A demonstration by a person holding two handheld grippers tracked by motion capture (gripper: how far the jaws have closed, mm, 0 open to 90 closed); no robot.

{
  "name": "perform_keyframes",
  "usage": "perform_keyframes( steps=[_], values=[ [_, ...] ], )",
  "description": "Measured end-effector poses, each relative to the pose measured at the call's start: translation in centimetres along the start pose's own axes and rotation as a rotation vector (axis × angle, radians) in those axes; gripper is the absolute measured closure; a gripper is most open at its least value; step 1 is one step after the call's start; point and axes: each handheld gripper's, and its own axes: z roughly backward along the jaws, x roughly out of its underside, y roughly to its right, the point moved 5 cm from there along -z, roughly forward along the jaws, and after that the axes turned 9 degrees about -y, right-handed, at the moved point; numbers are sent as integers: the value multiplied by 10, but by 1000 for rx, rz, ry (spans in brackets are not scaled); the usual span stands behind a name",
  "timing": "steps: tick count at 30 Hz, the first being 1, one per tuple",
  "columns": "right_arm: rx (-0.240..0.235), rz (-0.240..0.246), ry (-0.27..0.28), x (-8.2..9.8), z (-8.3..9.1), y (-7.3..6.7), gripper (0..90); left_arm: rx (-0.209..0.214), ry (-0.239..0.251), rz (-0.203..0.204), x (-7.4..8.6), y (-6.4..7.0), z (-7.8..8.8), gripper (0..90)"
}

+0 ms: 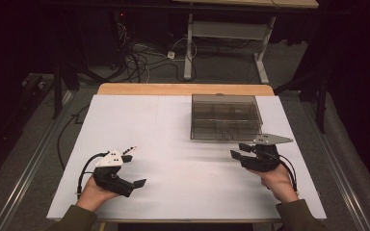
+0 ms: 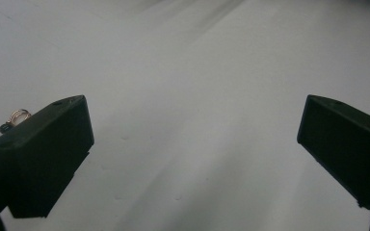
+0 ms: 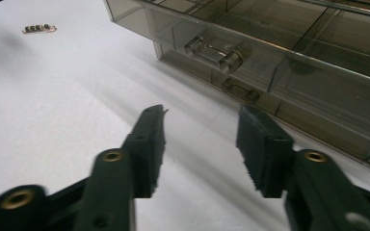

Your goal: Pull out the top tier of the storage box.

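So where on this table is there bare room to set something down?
The white table is bare between the left gripper and right gripper, and across its far-left half beside the smoky compartment box. It is tight at the box's front edge, by the right gripper, and by a small beaded piece near the left gripper.

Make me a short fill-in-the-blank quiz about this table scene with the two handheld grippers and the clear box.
1. The smoky clear compartment box has its lid ____.
2. The gripper nearer the box is the ____ gripper.
3. Between the jaws of the left gripper there is ____ but the white table sheet.
4. The box's latch faces the ____ gripper's camera.

Missing words: closed; right; nothing; right
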Motion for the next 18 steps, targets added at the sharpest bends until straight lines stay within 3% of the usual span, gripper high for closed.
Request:
perform_keyframes(
  steps=[12, 18],
  values=[
    [-57, -3, -19, -4, 4, 3, 867, 0, 3, 3, 0, -1, 1, 0],
    [-46, 18, -32, -8, 9, 4, 900, 1, 7, 9, 0, -1, 1, 0]
  ],
)
